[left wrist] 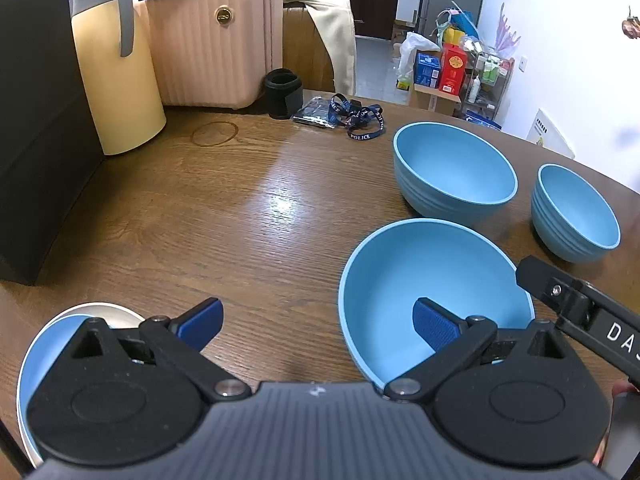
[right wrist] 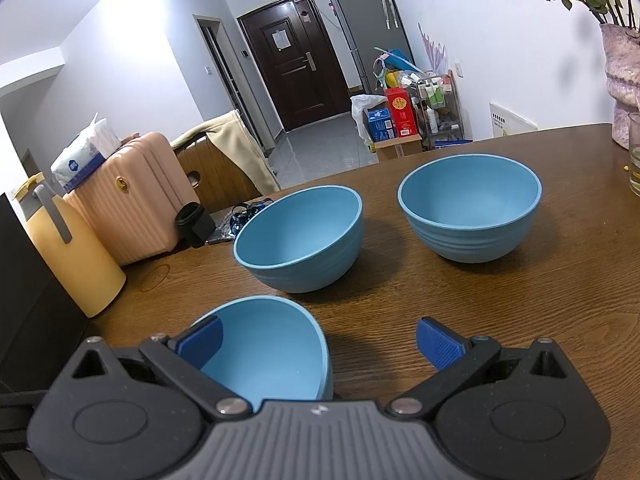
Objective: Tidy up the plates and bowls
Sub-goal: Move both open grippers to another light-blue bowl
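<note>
1. While nothing is gripped yet, the wooden table [right wrist: 500,320] carries three blue bowls spread apart, each upright and on its own, so nesting them looks like the job ahead.
2. The near bowl [left wrist: 404,280] sits closest to both tools; the middle bowl [right wrist: 300,236] and far bowl [right wrist: 470,216] stand beyond it, apart from each other.
3. At the left edge a blue plate [left wrist: 28,364] rests on what may be a pale second plate, though the tool hides most of it.
4. The left gripper [left wrist: 318,326] tilts steeply down, jaws spread wide and empty, one pad over the near bowl's rim.
5. The right gripper [right wrist: 320,340] angles lower-forward, likewise released, straddling that bowl's edge without touching.
</note>
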Motion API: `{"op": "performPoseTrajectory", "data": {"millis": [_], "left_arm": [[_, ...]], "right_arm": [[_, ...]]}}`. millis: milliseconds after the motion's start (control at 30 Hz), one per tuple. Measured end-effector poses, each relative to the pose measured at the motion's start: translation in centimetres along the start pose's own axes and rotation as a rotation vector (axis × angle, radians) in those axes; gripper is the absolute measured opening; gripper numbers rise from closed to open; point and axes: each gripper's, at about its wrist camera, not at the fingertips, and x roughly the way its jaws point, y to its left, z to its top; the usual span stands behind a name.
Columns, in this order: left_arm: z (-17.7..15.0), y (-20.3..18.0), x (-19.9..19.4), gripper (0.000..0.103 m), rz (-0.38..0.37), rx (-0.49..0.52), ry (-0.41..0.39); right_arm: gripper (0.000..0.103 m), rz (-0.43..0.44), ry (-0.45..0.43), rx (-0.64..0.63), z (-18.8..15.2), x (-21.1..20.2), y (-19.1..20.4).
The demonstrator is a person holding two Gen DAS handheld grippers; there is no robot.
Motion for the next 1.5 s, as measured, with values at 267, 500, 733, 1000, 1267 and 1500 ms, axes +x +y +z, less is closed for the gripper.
{"op": "performPoseTrajectory", "data": {"millis": [267,500,733,1000,1267,1500], "left_arm": [[0.4,0.9,-0.4,0.103,-0.015,-0.028,-0.008],[0.6,1.2,-1.1,0.103,-0.01,-0.033,-0.022],[1.7,1.6,-2.1,0.103,-0.003,-0.052,-0.042],[3.9,1.0,-2.4,0.103,-0.017,-0.062,-0.038],[6.8,-0.3,-1.7,0.103,-0.036,-0.076,-0.018],[9.5,-1.8,0.5,0.103,-0.035,-0.088,0.005]], "right_arm": [[0.103,-0.003,-0.003,-0.015,0.2,-0.3,0.3],[0.103,0.019,-0.014,-0.02,0.7,-1.0,0.6],[0.103,0.008,-0.022,-0.032,2.1,-1.5,-0.2],[0.103,-0.001,-0.02,-0.027,4.6,-1.0,-1.4],[0.103,0.015,0.001,-0.044,6.7,1.1,-1.2],[0.103,0.01,0.006,-0.093,8.5,4.0,-0.3]]}}
